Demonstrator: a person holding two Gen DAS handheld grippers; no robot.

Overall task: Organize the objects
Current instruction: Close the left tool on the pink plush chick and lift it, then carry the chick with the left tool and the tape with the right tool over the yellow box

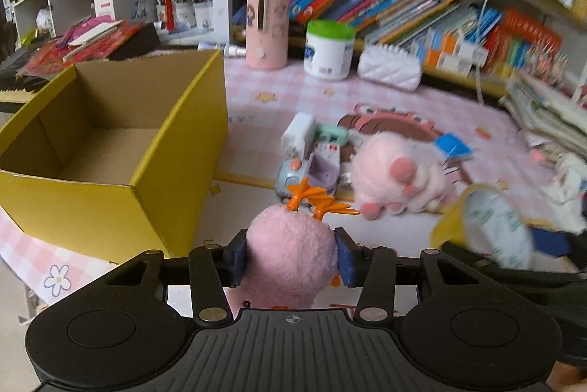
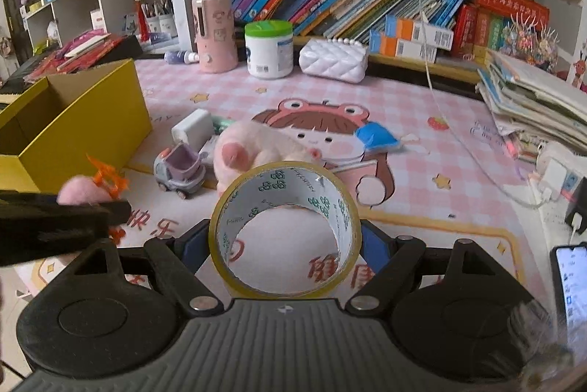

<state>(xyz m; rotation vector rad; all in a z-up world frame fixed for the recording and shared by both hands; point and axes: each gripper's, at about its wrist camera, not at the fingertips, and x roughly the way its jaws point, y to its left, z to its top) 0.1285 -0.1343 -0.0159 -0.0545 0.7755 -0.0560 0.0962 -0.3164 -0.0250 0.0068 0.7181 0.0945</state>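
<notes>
My left gripper (image 1: 291, 258) is shut on a pink plush toy (image 1: 291, 250) with orange feet, held above the table just right of the open yellow cardboard box (image 1: 110, 149). My right gripper (image 2: 284, 239) is shut on a roll of yellow tape (image 2: 284, 227), held above the table; the tape also shows blurred in the left wrist view (image 1: 488, 230). On the pink mat lie a pink plush paw (image 2: 256, 146), a small toy car (image 2: 179, 171), a white charger (image 2: 192, 129) and a blue packet (image 2: 376, 137). The left gripper and its toy show at the left of the right wrist view (image 2: 84, 193).
At the back stand a pink cylinder (image 2: 214, 32), a white jar with green lid (image 2: 269, 49) and a white quilted bag (image 2: 334, 60) before a shelf of books. A paper stack (image 2: 532, 102) lies right; a phone (image 2: 572, 285) and cables lie at the right edge.
</notes>
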